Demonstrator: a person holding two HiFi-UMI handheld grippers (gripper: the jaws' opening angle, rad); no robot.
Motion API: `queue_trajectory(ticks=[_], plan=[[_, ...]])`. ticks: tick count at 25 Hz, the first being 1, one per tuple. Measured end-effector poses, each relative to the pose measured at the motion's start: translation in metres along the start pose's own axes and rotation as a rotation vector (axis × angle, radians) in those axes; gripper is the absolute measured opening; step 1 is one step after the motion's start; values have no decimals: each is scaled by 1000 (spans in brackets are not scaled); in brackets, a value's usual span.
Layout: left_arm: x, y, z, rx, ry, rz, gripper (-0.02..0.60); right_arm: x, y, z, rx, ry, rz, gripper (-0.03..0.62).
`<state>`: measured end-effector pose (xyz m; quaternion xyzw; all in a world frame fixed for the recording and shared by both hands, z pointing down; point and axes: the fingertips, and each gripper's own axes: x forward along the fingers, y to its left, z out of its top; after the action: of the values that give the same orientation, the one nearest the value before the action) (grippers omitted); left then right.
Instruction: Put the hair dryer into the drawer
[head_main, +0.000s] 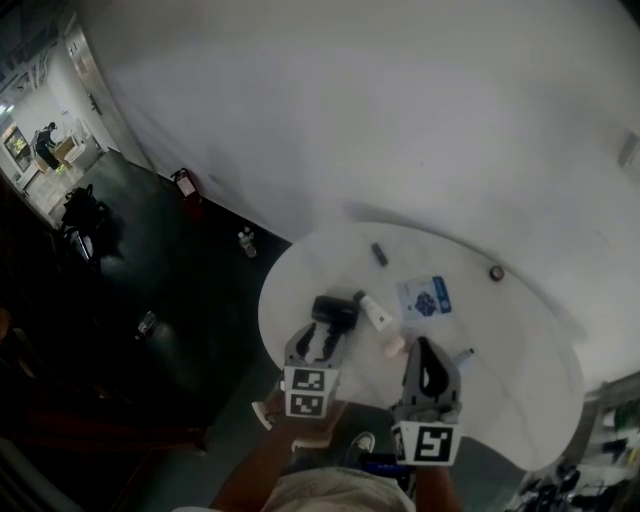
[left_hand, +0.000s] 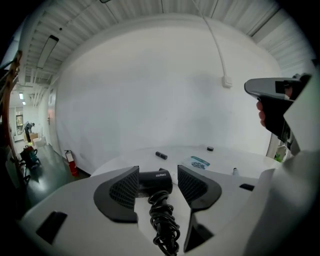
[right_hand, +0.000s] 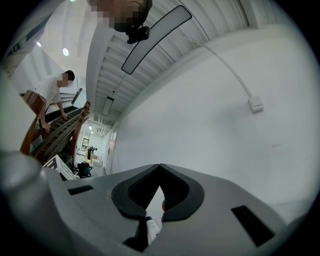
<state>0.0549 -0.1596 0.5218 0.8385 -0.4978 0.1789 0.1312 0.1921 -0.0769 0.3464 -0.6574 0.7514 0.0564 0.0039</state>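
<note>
Left tongs (left_hand: 158, 174) astride dryer (left_hand: 156, 181) near table (head_main: 278, 298) edge

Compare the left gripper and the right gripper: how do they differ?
The left gripper is open; the right gripper is shut. The left gripper has the hair dryer between its jaws; the right gripper is empty. Both have black jaws.

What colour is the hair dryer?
The hair dryer is black, its coiled cord too; clearest in the left gripper view.
</note>
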Motion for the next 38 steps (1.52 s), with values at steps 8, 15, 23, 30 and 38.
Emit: queue_trajectory(ticks=[8,15,23,30,38], plan=[[38,-5,-46,-20,203,-40,285,-4,-6,-8,-2,22,-8,5],[60,-3,-77,-20,335,-46,318,-8,-13,-17,4,48,-25,5],[82,-7,-91,-18,467,-81,325,-14,-15,-24,7,65,-33,5],[93,-4,-112,-1,615,-80,325,-17,-16,-27,11,73,-40,5],[98,-2,-114,24,643,-47,324,-19,-14,-28,1,81,-38,5]])
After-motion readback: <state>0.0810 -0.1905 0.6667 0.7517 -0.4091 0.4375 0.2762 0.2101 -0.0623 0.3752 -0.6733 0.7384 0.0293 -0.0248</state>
